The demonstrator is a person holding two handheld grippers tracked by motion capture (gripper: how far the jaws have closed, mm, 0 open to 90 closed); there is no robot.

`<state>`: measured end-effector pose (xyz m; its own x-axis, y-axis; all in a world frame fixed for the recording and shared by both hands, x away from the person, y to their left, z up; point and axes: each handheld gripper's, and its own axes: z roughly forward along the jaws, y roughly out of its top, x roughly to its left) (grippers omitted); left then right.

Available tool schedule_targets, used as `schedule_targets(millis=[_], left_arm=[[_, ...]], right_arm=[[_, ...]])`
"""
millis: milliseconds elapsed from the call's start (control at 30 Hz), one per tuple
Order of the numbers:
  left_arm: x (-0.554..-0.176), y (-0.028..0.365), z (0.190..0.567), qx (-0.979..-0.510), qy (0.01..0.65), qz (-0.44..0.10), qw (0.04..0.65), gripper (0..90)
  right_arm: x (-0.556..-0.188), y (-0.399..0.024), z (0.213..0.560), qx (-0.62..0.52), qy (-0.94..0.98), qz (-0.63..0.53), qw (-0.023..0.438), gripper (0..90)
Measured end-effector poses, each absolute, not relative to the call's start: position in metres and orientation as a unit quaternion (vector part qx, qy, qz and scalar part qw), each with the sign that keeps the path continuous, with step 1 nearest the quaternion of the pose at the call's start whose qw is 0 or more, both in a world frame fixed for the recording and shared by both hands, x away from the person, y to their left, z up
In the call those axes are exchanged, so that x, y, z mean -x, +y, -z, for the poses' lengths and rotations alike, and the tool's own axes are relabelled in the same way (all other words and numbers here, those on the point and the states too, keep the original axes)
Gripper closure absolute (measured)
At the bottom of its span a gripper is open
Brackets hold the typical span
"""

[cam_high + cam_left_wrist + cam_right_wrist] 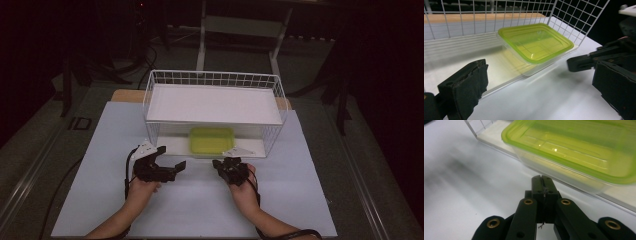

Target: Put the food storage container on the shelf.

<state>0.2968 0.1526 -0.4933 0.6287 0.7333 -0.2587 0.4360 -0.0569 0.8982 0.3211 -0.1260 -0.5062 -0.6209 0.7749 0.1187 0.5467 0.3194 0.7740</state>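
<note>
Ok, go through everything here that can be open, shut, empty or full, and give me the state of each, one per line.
left gripper: open, empty
right gripper: shut, holding nothing
food container: green lid on, looks empty, on the rack's lower level
wire rack: top shelf bare, open at the front

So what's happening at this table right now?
A person holds a two-jaw gripper in each hand in front of a white wire basket. A clear container with a green lid sits on the basket's lower shelf. The left gripper is open, the right gripper is shut, and neither touches the container yet.
</note>
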Motion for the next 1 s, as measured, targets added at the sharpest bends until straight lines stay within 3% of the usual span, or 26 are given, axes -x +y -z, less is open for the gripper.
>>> schedule_targets(millis=[400, 1000], left_arm=[[-0.299, 0.156, 0.495, -0.715, 0.402, -0.119, 0.559, 0.9], [-0.297, 0.155, 0.499, -0.719, 0.4, -0.139, 0.551, 0.9]], right_arm=[[-0.347, -0.105, 0.521, -0.414, 0.807, -0.391, 0.156, 90.0], [-0.389, -0.106, 0.524, -0.443, 0.788, -0.386, 0.183, 90.0]])
